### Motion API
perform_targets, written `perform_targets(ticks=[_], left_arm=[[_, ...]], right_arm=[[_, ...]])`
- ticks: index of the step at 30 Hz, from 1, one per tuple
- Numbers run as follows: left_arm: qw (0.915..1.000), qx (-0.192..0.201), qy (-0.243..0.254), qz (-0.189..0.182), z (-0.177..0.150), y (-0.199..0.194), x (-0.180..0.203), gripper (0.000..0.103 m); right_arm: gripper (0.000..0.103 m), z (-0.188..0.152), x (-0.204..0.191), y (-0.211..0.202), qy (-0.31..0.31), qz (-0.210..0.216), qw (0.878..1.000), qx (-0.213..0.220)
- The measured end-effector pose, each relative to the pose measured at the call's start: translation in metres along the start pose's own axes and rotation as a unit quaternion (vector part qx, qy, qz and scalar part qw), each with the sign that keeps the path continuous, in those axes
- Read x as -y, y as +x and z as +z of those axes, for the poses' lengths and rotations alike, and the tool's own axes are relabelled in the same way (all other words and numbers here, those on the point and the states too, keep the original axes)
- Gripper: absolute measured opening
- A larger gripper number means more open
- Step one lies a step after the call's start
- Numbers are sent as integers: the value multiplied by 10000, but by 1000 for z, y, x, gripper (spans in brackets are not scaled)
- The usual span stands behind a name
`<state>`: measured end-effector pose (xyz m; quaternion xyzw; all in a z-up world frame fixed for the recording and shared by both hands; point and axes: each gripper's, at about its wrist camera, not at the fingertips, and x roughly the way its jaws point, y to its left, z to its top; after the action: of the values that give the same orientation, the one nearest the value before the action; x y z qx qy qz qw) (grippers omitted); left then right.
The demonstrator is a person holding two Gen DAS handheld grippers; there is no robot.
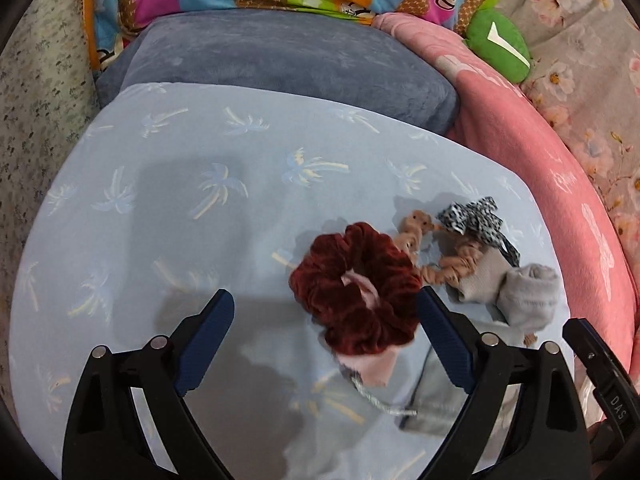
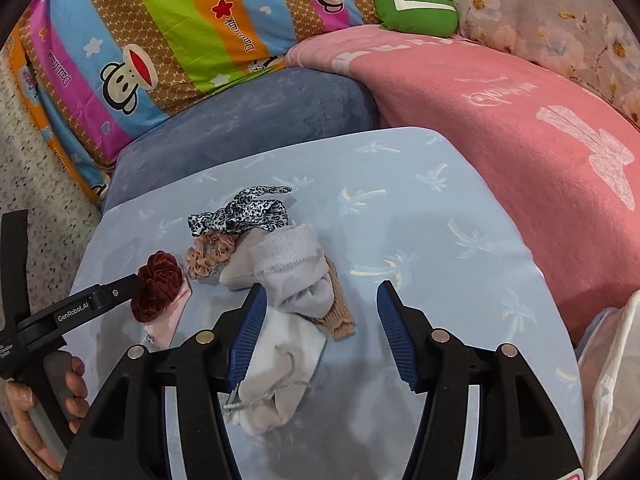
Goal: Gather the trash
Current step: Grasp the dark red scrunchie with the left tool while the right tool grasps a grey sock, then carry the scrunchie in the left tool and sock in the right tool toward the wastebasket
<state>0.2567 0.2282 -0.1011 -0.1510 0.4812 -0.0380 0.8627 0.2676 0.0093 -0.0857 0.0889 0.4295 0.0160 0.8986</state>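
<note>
The left gripper [image 1: 326, 310] stands spread wide, the red scrunchie [image 1: 356, 288] between its jaws, nearer the right-hand one; the right gripper [image 2: 322, 306] gapes empty.

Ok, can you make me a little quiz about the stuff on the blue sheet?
1. True or false: the red scrunchie lies between the fingers of the left gripper.
2. What sits right behind the tan scrunchie, toward the pillows? A) a spoon B) the spotted bow C) a cup
3. Fill in: the green toy rests at the top of the ____ blanket.

Key: 1 true, and the jaws stand wide open, not pressing on it. 2 B. 3 pink.
</note>
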Motion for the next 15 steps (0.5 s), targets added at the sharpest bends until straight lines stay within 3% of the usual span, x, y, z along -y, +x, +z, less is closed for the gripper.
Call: perform_targets(ticks=[5,6,9,11,12,13,15], left_arm=[[9998,-96,-119,-135,5,14,-4,82],[9996,-131,-145,-198,4,16,-5,74],[9994,-127,-162,-296,2,17,-7,61],[9990,-170,-87,-395,0,16,-5,45],[9990,-202,-65,-406,-1,16,-4,31],[9990,-231,-33,-384,-1,17,-3,23],[9991,-221,33,-367,-2,15,1,19]], right_arm=[[57,3,-5,22,24,22,10000,-69],[57,4,-7,25,10,23,10000,-73],[55,2,-9,34,-15,39,9999,-135],[44,1,-11,38,-40,97,9998,-178],[35,1,-11,38,-48,105,9997,-203],[33,0,-12,37,-46,109,9997,-198],[24,0,-14,33,-84,114,9997,-178]])
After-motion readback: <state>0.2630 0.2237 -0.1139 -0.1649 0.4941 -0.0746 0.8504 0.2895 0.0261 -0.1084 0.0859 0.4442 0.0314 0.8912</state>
